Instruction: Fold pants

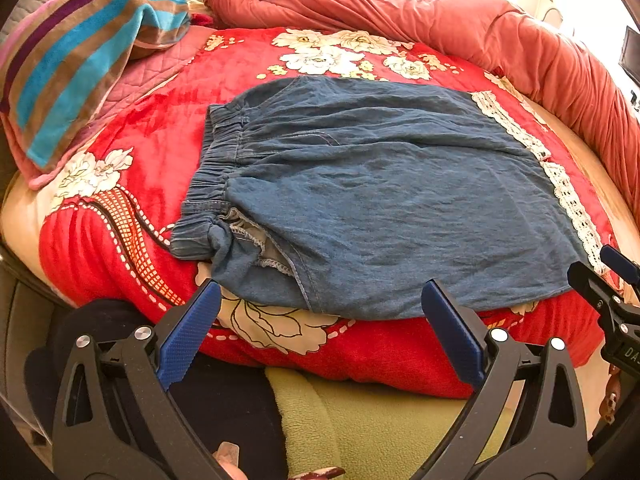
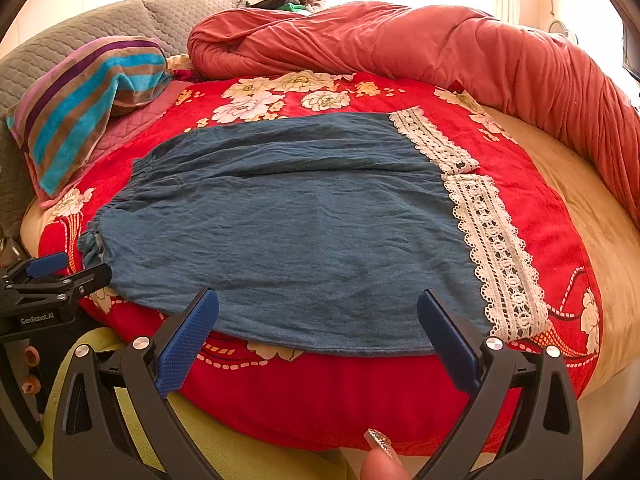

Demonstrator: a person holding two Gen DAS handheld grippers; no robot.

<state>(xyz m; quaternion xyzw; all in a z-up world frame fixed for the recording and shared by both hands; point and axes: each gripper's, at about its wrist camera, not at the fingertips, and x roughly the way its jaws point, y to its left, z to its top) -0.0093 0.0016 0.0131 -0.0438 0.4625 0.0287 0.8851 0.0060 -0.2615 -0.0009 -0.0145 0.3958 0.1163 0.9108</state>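
The pants [image 2: 288, 220] are spread flat on a red floral blanket [image 2: 540, 208] on the bed, their long axis running left to right: waistband [image 1: 208, 184] left, lace hems [image 2: 492, 248] right. The near edge lies just beyond both tongs. The left tongs [image 1: 320, 308] are nearer the waistband, the right tongs [image 2: 318, 312] nearer the lace. Both are held wide open, gripping nothing. The denim looks thin and lightly wrinkled.
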